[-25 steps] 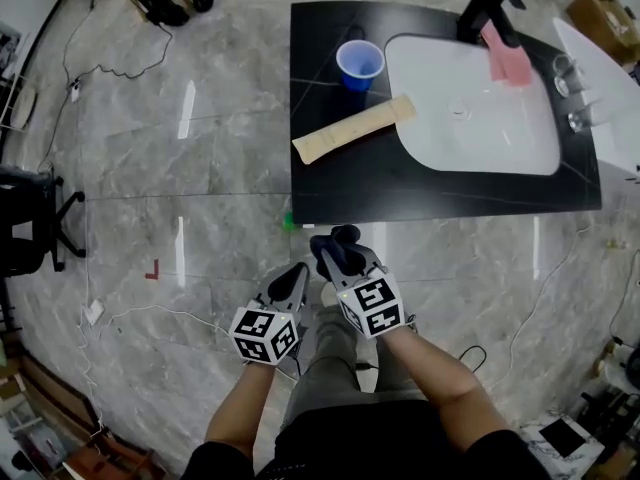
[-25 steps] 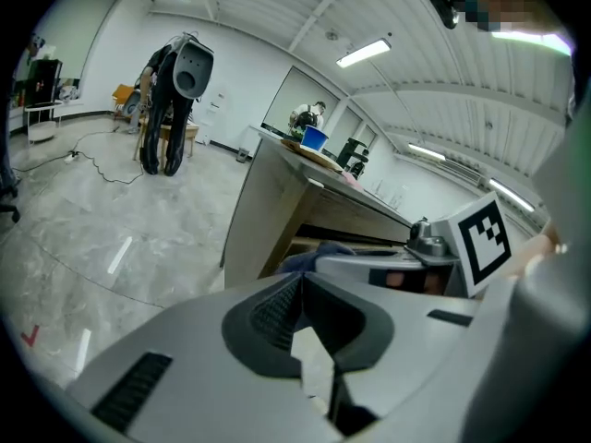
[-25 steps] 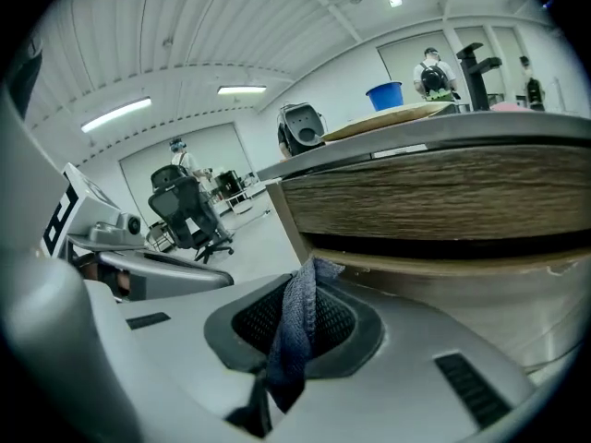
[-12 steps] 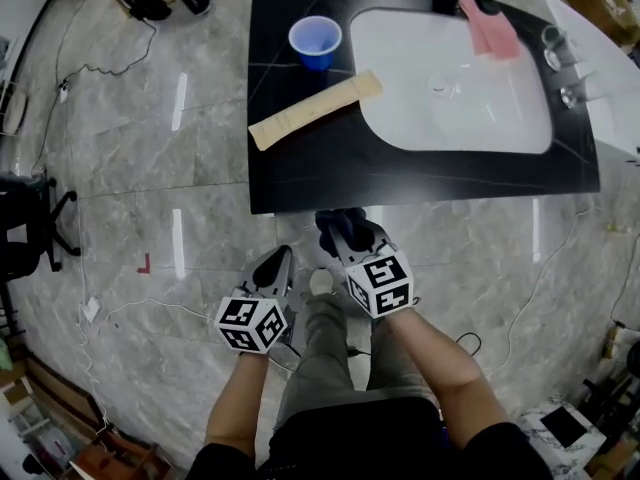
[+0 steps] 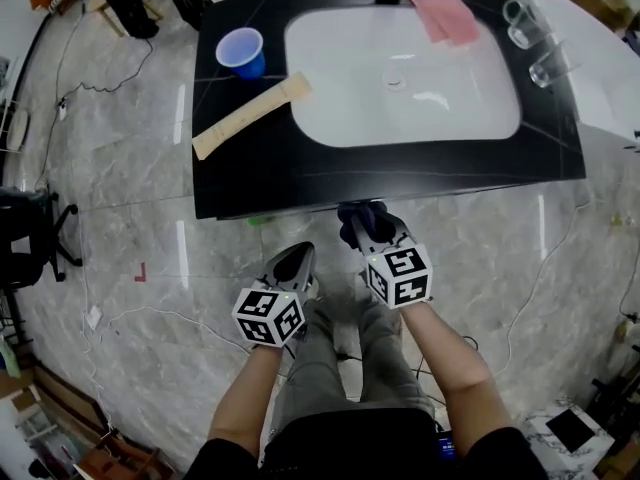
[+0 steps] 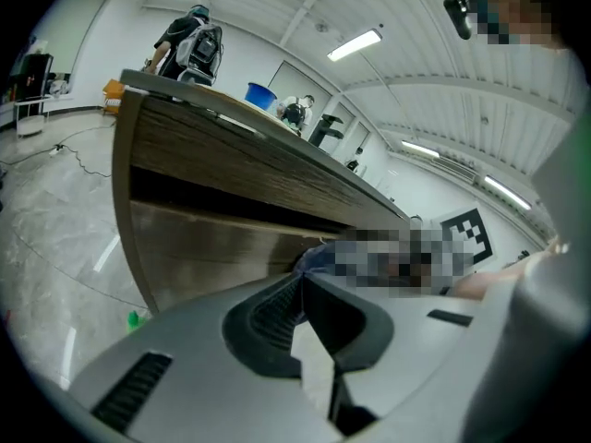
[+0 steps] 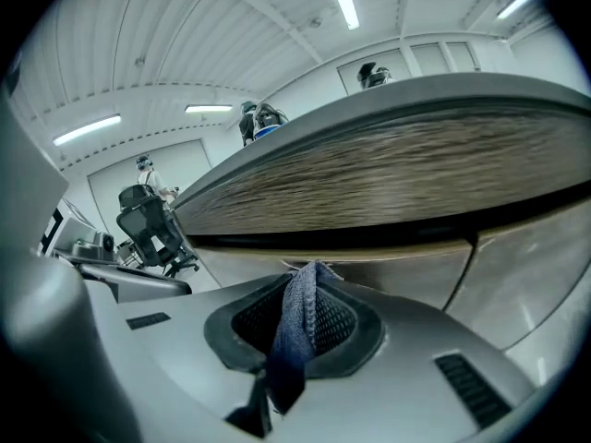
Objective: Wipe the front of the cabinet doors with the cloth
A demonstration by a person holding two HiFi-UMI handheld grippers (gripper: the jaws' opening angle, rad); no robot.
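My right gripper (image 5: 364,222) is shut on a dark blue cloth (image 7: 295,329), which hangs pinched between its jaws. It points at the brown wood cabinet door (image 7: 406,268) just below the countertop's overhang, close to it; I cannot tell if the cloth touches the door. My left gripper (image 5: 297,260) sits lower left of it, shut and holding nothing. In the left gripper view the cabinet front (image 6: 208,243) lies ahead and a bit of blue cloth (image 6: 317,257) shows at the door. From the head view the doors are hidden under the black countertop (image 5: 250,178).
On the countertop are a white sink (image 5: 400,78), a blue cup (image 5: 240,52), a long beige strip (image 5: 250,116), a pink cloth (image 5: 442,13) by the tap and glasses (image 5: 545,68). Cables (image 5: 90,63) and an office chair (image 5: 25,233) are on the marble floor at left.
The counter has slid left and nearer in the head view. Both grippers have come up to its front edge, the right one with the cloth now under the overhang.
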